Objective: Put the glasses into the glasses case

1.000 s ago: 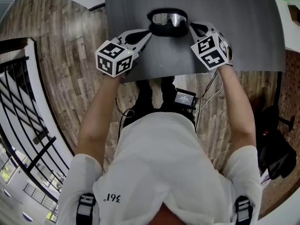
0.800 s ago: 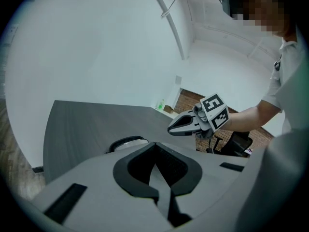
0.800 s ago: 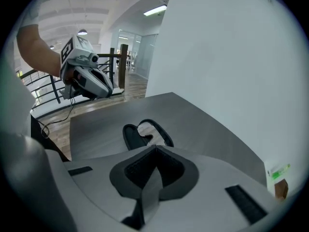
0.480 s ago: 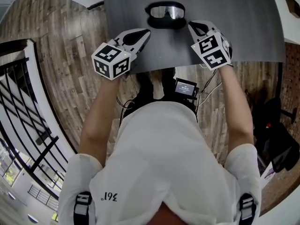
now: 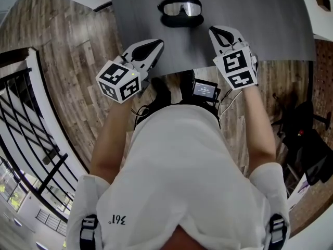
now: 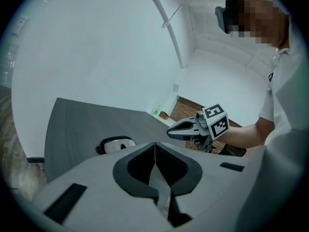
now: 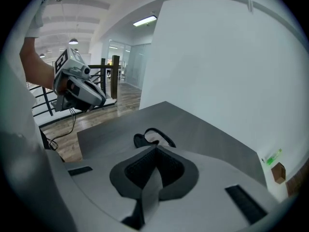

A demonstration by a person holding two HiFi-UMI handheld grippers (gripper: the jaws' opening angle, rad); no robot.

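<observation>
Clear-lensed glasses (image 5: 180,8) rest in a black case (image 5: 179,20) near the far side of the dark grey table (image 5: 270,25). They also show as glasses (image 6: 116,144) in the left gripper view, and as the case (image 7: 145,138) just beyond the jaws in the right gripper view. My left gripper (image 5: 156,45) hangs shut and empty over the table's near edge, to the left of and nearer than the case. My right gripper (image 5: 215,33) is shut and empty too, to the case's right. Neither touches the case. The left gripper (image 6: 155,144) and the right gripper (image 7: 155,148) have their jaws pressed together.
The table's near edge (image 5: 208,66) runs just below the grippers, with wooden floor (image 5: 78,51) beneath. A black railing (image 5: 31,119) stands at the left. A small device with a screen (image 5: 204,89) hangs at the person's waist. A white wall (image 6: 96,57) backs the table.
Both grippers have drawn back from the sides of the case toward the table's near edge and risen. They stay shut. The glasses and case have not moved on the table.
</observation>
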